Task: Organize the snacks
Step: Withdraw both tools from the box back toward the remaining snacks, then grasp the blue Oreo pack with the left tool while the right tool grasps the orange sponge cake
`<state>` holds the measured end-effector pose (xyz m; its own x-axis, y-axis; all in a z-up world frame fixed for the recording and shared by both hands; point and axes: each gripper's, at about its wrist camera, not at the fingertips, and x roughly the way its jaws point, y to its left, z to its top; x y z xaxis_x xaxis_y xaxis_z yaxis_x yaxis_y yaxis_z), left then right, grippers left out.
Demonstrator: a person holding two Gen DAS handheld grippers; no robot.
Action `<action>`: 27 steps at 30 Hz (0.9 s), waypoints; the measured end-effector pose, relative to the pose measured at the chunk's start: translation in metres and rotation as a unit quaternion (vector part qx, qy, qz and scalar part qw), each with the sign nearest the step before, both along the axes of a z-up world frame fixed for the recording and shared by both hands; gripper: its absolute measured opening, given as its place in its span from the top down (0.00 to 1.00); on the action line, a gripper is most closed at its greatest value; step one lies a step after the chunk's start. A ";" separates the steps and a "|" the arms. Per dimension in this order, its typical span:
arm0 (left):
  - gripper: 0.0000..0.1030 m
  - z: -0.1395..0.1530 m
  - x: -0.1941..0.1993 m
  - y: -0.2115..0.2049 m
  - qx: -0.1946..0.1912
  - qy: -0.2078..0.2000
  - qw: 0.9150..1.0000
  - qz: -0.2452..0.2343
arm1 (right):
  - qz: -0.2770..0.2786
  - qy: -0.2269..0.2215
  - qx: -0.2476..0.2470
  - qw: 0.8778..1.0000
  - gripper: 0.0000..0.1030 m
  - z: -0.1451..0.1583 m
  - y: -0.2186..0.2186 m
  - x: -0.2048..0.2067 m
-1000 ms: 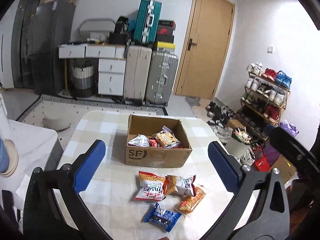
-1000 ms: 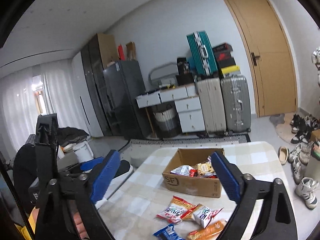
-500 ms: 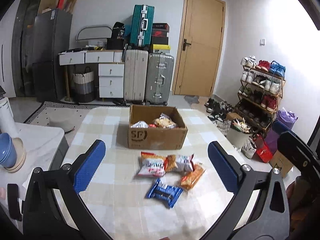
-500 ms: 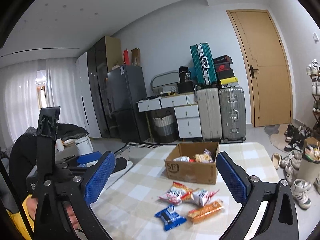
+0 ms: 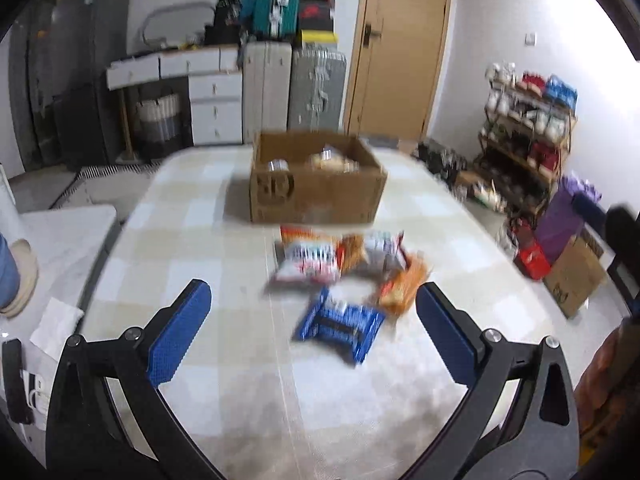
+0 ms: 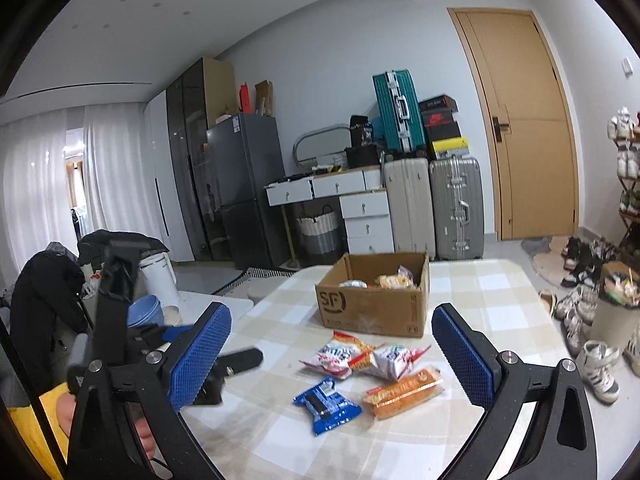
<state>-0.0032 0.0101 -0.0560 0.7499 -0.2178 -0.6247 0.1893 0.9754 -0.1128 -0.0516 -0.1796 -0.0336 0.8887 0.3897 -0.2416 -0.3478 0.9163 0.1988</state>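
On top of the checked beige-and-white tablecloth [image 6: 500, 300] sits a brown cardboard box w/ "SF" printed on its front [image 6: 374, 308], open at the top, a few wrapped snacks inside. Near side of box, on the cloth, 4 loose packs in a small cluster: white-and-red crinkly snack bag [image 6: 338, 354] closest to the box, white-and-red smaller packet [image 6: 394, 360] touching it on the right, long orange biscuit pack [image 6: 402, 392] just in front of that, blue-and-white flat wrapper [image 6: 326, 402] nearest the cameras. Left gripper [image 5: 312, 320], blue-padded fingers, spread wide, nothing between them, hovering above the cloth w/ the blue wrapper [image 5: 340, 324] framed between the tips; left view is motion-blurred. Right gripper [image 6: 330, 344] also wide open & empty, above the table, cluster between its fingers in view. Behind the table: wooden door [image 6: 524, 128], silver hard-shell suitcase [image 6: 456, 206], shoe rack [image 5: 528, 136] at right wall.
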 end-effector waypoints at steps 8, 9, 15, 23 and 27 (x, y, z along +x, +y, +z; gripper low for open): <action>0.01 -0.075 0.054 -0.028 0.017 0.089 0.995 -0.030 | 0.009 0.044 0.024 0.999 0.01 -0.040 -0.014 0.032; 0.01 -0.085 0.061 -0.032 0.017 0.099 0.994 -0.037 | 0.009 0.050 0.025 0.998 0.01 -0.045 -0.015 0.035; 0.01 -0.125 0.088 -0.047 0.026 0.147 0.987 -0.051 | 0.010 0.092 0.036 0.995 0.01 -0.076 -0.025 0.063; 0.03 -0.146 0.119 -0.065 0.044 0.156 0.985 -0.064 | 0.004 0.131 0.055 0.990 0.01 -0.106 -0.034 0.088; 0.20 -0.154 0.132 -0.065 0.025 0.166 0.983 -0.071 | 0.002 0.147 0.056 0.987 0.01 -0.117 -0.036 0.097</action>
<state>0.1284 -0.0554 -0.2104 0.4659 -0.2696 -0.8428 0.2854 0.9473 -0.1453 0.0450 -0.2153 -0.1508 0.7842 0.4327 -0.4448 -0.2640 0.8813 0.3920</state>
